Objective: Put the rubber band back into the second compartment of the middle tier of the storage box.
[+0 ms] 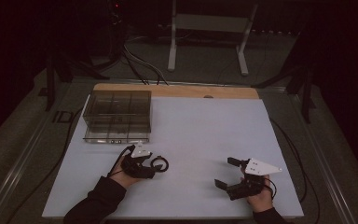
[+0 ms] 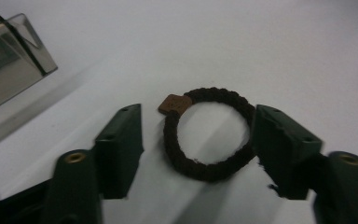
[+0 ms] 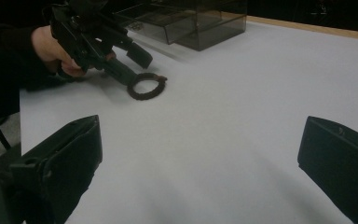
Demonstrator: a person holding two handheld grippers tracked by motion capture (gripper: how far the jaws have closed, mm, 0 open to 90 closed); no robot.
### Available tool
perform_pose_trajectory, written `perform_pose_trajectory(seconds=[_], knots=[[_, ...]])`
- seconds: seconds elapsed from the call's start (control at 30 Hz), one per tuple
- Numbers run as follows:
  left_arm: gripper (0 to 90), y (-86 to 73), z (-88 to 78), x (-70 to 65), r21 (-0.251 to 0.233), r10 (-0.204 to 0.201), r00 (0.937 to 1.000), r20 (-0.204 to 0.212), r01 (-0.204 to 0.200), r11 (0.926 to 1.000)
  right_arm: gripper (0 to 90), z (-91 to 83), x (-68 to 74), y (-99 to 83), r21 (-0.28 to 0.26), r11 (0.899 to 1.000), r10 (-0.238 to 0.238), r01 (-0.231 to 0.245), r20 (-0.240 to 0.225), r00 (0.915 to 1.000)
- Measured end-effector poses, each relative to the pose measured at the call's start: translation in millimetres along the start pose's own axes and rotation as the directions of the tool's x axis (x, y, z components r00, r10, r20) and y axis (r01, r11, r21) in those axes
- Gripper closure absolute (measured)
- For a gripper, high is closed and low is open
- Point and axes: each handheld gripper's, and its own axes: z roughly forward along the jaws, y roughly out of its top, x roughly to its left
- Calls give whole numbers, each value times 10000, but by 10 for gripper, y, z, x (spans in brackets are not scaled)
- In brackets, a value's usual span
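A dark braided hair tie point(image 2: 209, 134) lies flat on the white bench point(image 1: 200, 135), a closed ring with no real long axis. Its small brown tag point(image 2: 174, 103) sits at about 11 o'clock on the ring in the left gripper view; in the right gripper view the same tag shows at roughly 1 o'clock on the ring point(image 3: 146, 86).

The left tongs point(image 2: 198, 144) straddle the hair tie. In the left gripper view the ring lies between the two jaws, nearer the right-hand one: that jaw is at or against the ring's rim at 3 o'clock, while a clear strip of bench separates the other jaw from the rim at 9 o'clock. The jaws stand at a middling width and do not yet pinch the ring. In the high view the left tongs point(image 1: 154, 164) are held by a hand point(image 1: 121, 176) at about 7 o'clock on the bench, the hair tie point(image 1: 160, 164) at their tip.

A smoked clear compartment box point(image 1: 117, 116) stands at about 10 o'clock on the bench, beyond the left tongs and apart from them.

The right tongs point(image 1: 227, 172), at about 5 o'clock on the bench, stand wide with only bare bench between the jaws, well apart from the hair tie.
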Motion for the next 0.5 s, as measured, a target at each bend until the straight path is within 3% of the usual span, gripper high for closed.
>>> perform_pose_trajectory(seconds=[0.23, 0.5], knots=[[552, 19, 44, -8, 179, 89, 9996, -261, -84, 9998, 0, -4, 4, 0, 21, 10000, -18, 18, 6, 10000], [676, 24, 78, 23, 402, 115, 9994, -340, -101, 9991, 0, -4, 4, 0, 27, 10000, -22, 22, 12, 10000]])
